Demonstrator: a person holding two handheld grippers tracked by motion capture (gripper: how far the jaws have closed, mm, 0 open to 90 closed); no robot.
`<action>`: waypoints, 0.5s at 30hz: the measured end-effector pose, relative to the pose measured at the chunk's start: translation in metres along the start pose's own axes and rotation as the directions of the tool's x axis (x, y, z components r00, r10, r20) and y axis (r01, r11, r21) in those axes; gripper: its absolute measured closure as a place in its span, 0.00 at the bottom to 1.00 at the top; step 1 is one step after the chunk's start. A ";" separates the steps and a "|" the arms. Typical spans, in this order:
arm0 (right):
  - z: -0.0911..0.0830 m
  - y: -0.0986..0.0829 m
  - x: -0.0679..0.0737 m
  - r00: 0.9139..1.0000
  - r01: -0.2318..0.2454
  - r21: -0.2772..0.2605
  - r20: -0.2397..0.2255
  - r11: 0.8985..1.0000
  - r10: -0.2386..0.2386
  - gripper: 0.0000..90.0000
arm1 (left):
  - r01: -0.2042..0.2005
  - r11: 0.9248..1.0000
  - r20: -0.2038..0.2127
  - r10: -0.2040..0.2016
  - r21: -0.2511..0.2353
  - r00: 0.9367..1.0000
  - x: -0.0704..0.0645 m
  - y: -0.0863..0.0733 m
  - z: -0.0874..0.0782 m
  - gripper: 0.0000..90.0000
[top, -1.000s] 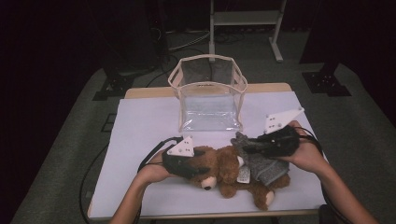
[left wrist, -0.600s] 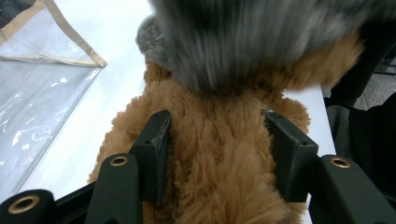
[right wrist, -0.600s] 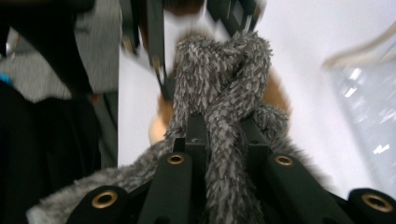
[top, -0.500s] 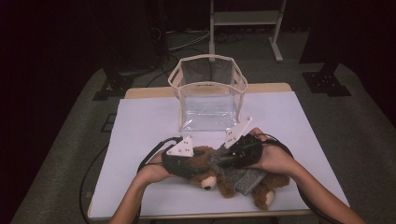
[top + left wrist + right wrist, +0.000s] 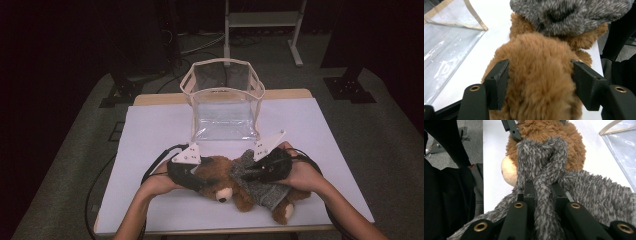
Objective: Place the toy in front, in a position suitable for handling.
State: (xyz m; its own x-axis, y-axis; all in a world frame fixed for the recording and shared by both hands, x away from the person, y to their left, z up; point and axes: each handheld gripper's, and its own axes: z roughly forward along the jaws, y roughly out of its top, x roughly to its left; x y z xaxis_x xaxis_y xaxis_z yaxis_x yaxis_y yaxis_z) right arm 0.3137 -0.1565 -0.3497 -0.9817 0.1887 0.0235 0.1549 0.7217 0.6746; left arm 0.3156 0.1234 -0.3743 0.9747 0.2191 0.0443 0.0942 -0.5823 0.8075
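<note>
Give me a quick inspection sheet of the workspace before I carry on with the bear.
Surface: white table top, bare around the work.
Job's things: brown teddy bear lying at the near edge, grey scarf on it; clear bag open, upright behind.
Clutter: nothing seen.
Grippers: left gripper astride the bear's head; right gripper shut on the scarf.
Cables: black cable loops from the left gripper.
Surroundings: dark floor, metal stand.

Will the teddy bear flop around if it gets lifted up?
Probably a bit. The teddy bear looks plush, so its limbs may droop. The left gripper straddles its head, and the right gripper pinches its grey scarf, which would likely stretch and sag.
</note>
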 end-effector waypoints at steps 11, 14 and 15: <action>0.001 0.046 0.003 0.998 0.056 0.002 0.031 0.998 -0.056 0.86 | -0.020 1.000 0.028 0.021 -0.017 0.999 -0.002 -0.004 0.006 0.54; 0.017 0.047 -0.003 0.998 0.057 0.031 0.019 0.998 -0.058 0.86 | -0.019 1.000 0.024 0.019 -0.017 1.000 -0.002 -0.005 0.006 0.54; 0.019 0.043 -0.005 0.998 0.052 0.039 0.015 0.998 -0.053 0.86 | -0.019 1.000 0.022 0.019 -0.016 1.000 -0.002 -0.006 0.006 0.53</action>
State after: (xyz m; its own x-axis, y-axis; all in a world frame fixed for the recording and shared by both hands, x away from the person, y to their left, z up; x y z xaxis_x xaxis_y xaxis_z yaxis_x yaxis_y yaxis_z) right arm 0.3277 -0.1133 -0.3347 -0.9868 0.1601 -0.0233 0.1073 0.7558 0.6460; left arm 0.3144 0.1217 -0.3826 0.9805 0.1908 0.0471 0.0724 -0.5734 0.8161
